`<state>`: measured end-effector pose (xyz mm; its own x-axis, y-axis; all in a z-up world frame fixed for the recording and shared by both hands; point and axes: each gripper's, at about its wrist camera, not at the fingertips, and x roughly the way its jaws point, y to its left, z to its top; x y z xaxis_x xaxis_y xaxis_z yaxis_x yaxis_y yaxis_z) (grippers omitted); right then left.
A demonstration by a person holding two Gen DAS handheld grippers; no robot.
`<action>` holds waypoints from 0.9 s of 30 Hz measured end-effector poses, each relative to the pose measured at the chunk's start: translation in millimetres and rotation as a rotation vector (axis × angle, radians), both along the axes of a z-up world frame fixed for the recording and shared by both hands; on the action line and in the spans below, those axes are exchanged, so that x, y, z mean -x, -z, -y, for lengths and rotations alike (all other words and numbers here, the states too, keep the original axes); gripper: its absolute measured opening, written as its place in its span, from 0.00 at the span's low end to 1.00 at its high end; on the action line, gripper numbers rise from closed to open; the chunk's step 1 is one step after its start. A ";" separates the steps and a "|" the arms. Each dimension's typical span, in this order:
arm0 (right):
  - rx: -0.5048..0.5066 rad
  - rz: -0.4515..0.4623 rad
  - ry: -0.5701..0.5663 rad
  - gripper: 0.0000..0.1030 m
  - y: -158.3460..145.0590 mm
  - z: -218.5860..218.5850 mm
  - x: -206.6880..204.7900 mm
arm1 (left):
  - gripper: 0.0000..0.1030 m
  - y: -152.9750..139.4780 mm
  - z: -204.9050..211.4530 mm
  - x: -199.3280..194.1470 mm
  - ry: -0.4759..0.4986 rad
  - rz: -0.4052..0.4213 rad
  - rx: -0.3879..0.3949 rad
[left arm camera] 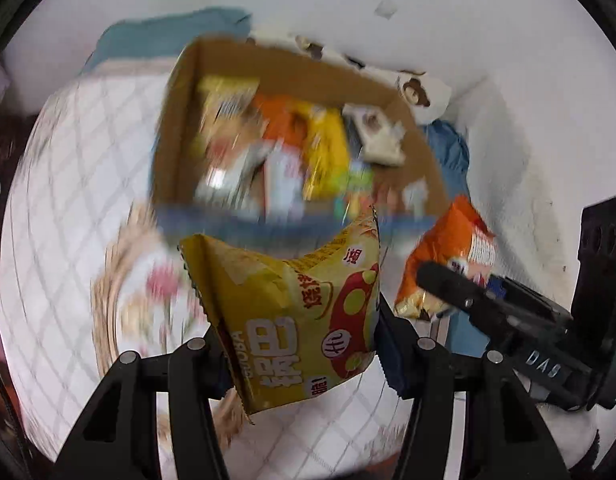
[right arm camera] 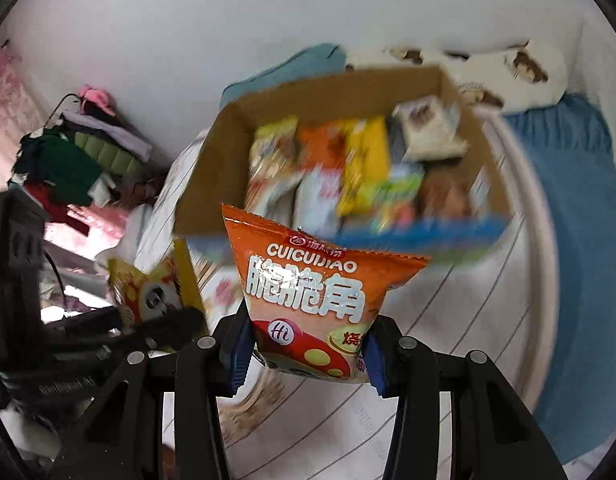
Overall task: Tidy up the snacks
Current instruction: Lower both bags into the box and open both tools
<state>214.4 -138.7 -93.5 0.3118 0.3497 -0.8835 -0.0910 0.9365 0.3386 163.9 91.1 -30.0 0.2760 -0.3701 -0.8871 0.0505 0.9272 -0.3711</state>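
Yellow bag: the yellow snack bag [left arm camera: 292, 320] is pinched low down between the jaws of the left gripper [left arm camera: 300, 354], its top standing free above them.
Orange bag: the orange snack bag [right arm camera: 315, 300] is clamped the same way in the right gripper [right arm camera: 308, 360]; in the left view it shows at about 3 o'clock.
Jaws: both pairs are clenched on their bags, blue pads pressed into the foil.
Step in hand: carrying, as I judge it; two packets are up in the air, short of the cardboard box [right arm camera: 212, 184], which sits at 12 o'clock in both views.
Box: open-topped and already crowded with blurred packets, yellow, orange and white.
Next move: bring each bag over the rim at 12 o'clock, find a gap among the packets, lower it and release; the bags are puffy, so a crushing squeeze is the risk.
Surface: a bed, not a desk; the white quilt [left arm camera: 68, 208] with a crossed-line pattern carries the box.
Room: white wall [right arm camera: 188, 40] behind, a blue cloth at 3 o'clock in the right view, a heap of clothes [right arm camera: 80, 160] at 9 o'clock.
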 end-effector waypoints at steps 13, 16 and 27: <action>0.060 -0.188 -0.024 0.47 78.6 3.3 -167.5 | 0.53 53.7 30.4 -185.4 0.051 -0.186 -0.121; 0.067 -0.223 -0.037 0.48 99.4 -1.6 -184.3 | 0.54 69.4 35.2 -206.9 0.063 -0.224 -0.149; 0.110 -0.326 -0.040 0.95 141.0 -0.8 -210.4 | 0.91 87.8 27.4 -223.1 0.033 -0.253 -0.176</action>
